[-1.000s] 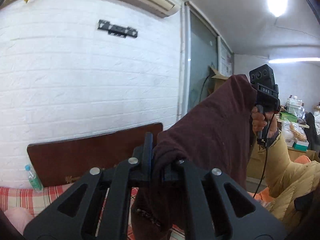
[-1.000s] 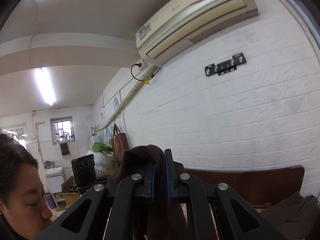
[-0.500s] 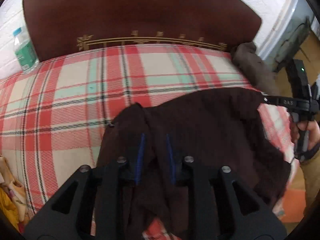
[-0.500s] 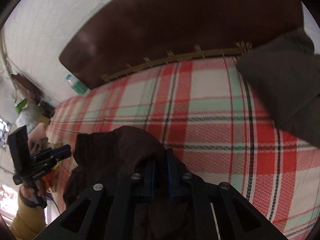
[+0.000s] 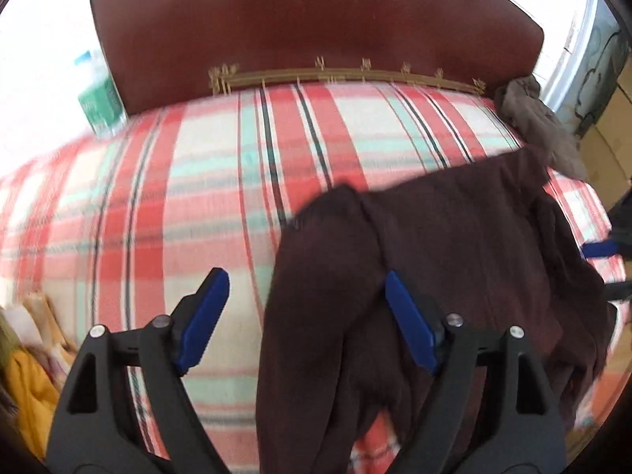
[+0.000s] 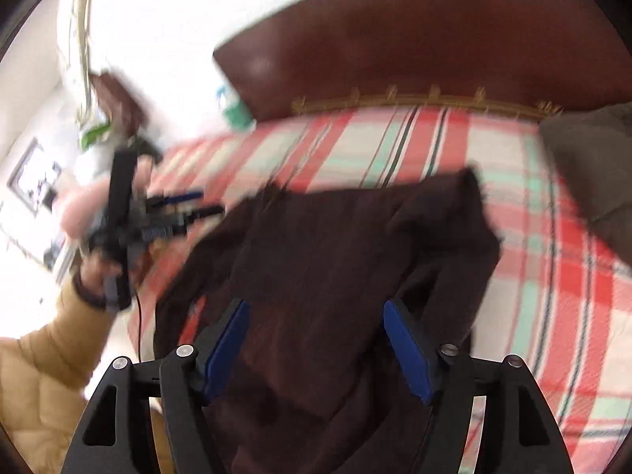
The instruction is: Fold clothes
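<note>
A dark maroon garment [image 5: 454,245] lies spread on the red plaid bed cover [image 5: 197,181], hanging over the near edge. My left gripper [image 5: 304,288] stands open above its left edge, blue pads wide apart, nothing held. In the right wrist view the same garment [image 6: 335,252] lies below my right gripper [image 6: 316,320], which is open too, its blue pads spread over the cloth. The left gripper [image 6: 193,203] shows at the left of that view, open, held by a hand in a tan sleeve.
A brown headboard [image 5: 316,19] backs the bed. A grey-brown cloth [image 5: 541,126] lies at the far right corner. A green-labelled bottle [image 5: 98,98] stands left of the headboard. Yellow and pale clothes [image 5: 27,379] sit at the near left.
The garment was held up in the air by both shut grippers, then swung down onto the bed. Both grippers have since opened and let it go.
</note>
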